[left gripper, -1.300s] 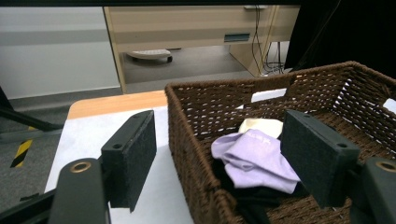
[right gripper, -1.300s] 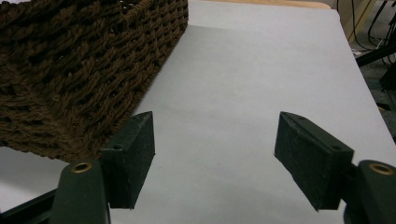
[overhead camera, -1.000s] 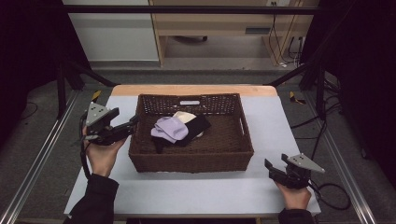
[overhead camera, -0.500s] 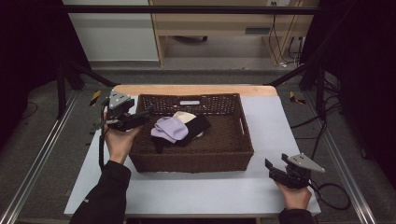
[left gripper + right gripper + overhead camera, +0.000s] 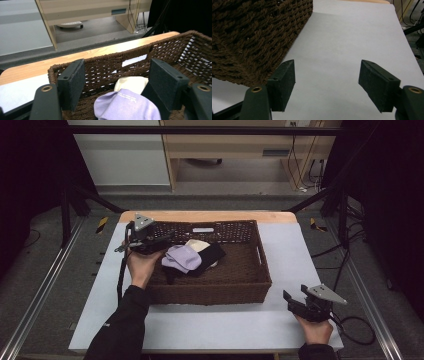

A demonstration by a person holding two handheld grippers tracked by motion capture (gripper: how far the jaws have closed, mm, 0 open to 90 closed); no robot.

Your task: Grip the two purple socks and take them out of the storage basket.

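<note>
So the left gripper (image 5: 162, 240) has come in from the basket's outer left side and now sits up over the basket's left rim, pointing in at the clothes, while the right gripper (image 5: 294, 301) hasn't budged from the near right corner of the surface (image 5: 200, 327).

Left fingers (image 5: 72, 83) are spread wide and aren't holding anything. In the left gripper view the purple sock (image 5: 127, 106) sits right between them, low and close, not touched as far as I can see. Right fingers (image 5: 284, 82) are wide open too, empty, hovering just over bare white surface next to the basket's corner.

The basket (image 5: 235, 287) is a dark brown woven rectangle, chunky twisted weave, with a slot handle in the end wall. Inside, towards the left: the purple sock, soft and rumpled, on top of a black cloth (image 5: 212, 257), with a cream cloth (image 5: 197, 245) peeking out behind. The finger pads look like flat black rubbery blocks.
</note>
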